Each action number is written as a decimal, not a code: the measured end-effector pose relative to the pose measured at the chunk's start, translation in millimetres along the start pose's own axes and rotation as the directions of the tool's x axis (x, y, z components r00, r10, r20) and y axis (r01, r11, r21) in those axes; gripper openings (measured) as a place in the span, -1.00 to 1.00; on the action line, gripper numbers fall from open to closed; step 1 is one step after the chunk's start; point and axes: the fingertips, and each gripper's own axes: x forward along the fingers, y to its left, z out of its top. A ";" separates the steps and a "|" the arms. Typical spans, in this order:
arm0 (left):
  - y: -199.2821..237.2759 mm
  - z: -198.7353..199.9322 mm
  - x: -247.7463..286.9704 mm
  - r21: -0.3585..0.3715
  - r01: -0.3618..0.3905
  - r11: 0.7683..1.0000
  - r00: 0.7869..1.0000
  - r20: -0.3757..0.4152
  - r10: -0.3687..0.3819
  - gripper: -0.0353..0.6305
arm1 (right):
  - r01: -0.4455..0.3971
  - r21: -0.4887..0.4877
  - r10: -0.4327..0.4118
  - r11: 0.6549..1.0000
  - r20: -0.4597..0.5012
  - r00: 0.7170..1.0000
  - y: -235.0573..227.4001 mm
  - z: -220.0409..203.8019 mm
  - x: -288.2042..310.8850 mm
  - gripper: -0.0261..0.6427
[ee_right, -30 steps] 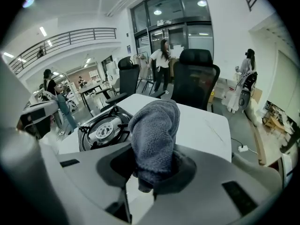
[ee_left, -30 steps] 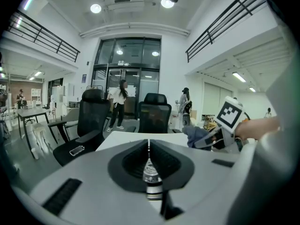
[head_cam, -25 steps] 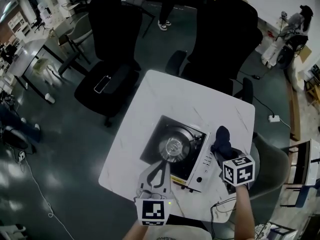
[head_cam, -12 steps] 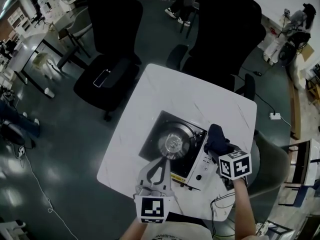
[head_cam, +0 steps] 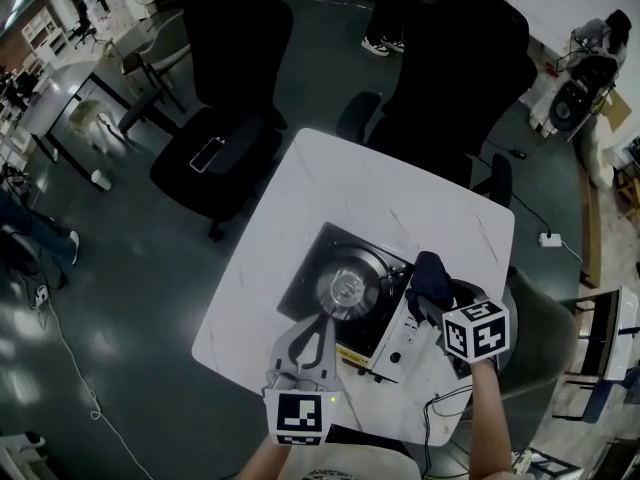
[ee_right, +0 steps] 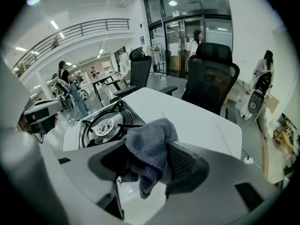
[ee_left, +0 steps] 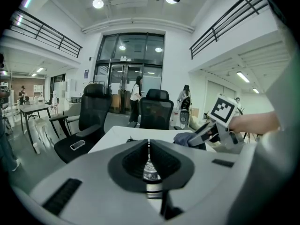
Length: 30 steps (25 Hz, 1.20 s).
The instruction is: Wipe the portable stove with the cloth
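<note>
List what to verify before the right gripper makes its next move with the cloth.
1. The cloth lies between the right gripper's jaws: ok.
2. Grip on the cloth: not ok; the jaws have just been opening and stand wide.
3. Jaws of the left gripper together: ok.
4. The portable stove sits flat on the table: ok.
5. Flame at the burner out: cannot tell.

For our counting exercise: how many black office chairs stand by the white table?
2. One black office chair stands off the table's far left side, a phone on its seat; the other at its far right. More may be hidden.
</note>
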 end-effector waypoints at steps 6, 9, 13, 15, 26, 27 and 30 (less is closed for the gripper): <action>-2.0 -1.3 -4.6 -0.006 -0.006 1.000 1.000 -0.006 0.006 -0.83 | 0.015 -0.090 -0.018 0.996 -0.035 0.999 -1.3 -5.7 14.5 -0.48; -1.4 -0.5 -8.2 -0.012 -0.013 1.000 1.000 -0.006 0.012 -0.83 | 0.014 -0.095 -0.017 0.995 -0.028 0.999 0.7 -7.0 13.3 -0.58; -0.7 -0.4 -11.3 -0.012 -0.022 1.000 1.000 -0.003 0.022 -0.83 | 0.002 -0.069 -0.004 0.998 -0.032 0.999 4.2 -14.1 10.6 -0.65; -1.1 -0.4 -12.8 -0.012 -0.022 1.000 1.000 -0.002 0.022 -0.83 | -0.007 -0.047 0.005 0.999 -0.033 0.999 6.8 -18.2 8.9 -0.66; -11.6 3.6 -24.7 -0.015 0.005 1.000 1.000 0.022 -0.005 -0.83 | -0.031 -0.017 0.030 0.999 -0.052 0.998 35.0 -42.7 -3.3 -0.67; -12.2 3.9 -26.4 -0.015 0.006 1.000 1.000 0.025 -0.006 -0.83 | -0.035 -0.017 0.034 0.999 -0.054 0.998 38.5 -45.4 -4.6 -0.67; -14.5 3.3 -31.8 -0.017 0.011 1.000 0.999 0.032 -0.011 -0.83 | -0.046 -0.020 0.045 0.999 -0.062 0.997 49.2 -54.7 -9.0 -0.67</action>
